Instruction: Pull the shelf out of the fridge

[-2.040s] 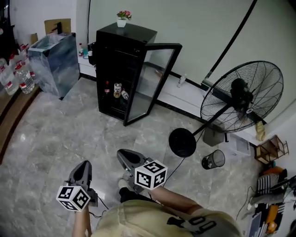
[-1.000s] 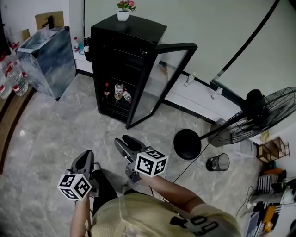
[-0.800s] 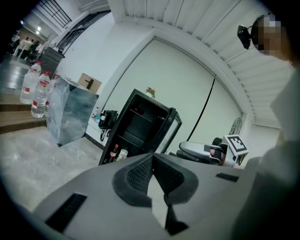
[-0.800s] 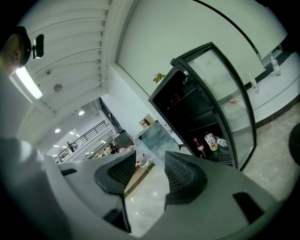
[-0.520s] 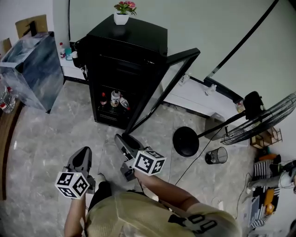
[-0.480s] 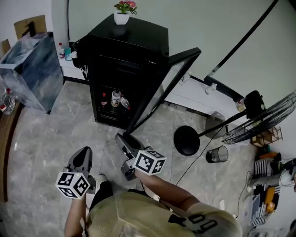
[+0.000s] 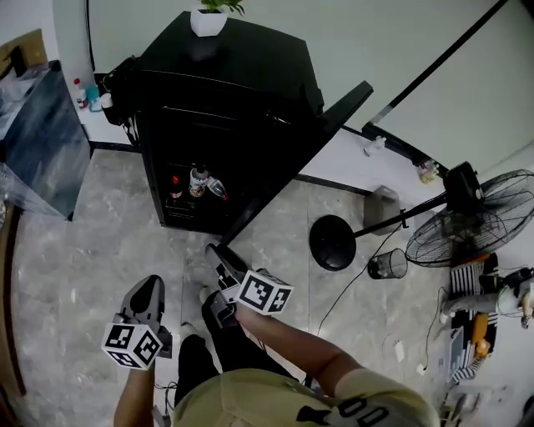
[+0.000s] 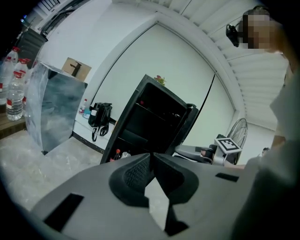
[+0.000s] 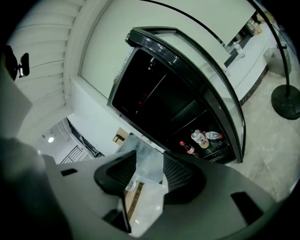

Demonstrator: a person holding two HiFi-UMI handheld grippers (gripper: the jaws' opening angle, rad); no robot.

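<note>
While the fridge stands with its glass door swung open, both tools are held short of it, above the marble floor. Left hand-held gripper is clenched, jaws together with nothing in them. Right hand-held gripper is released, jaws apart, only background showing through the gap; it points toward the open front. The shelf sits inside the dark cabinet, above the bottles on the bottom level, well apart from both tools. Potted plant on top; standing fan off to the right.
</note>
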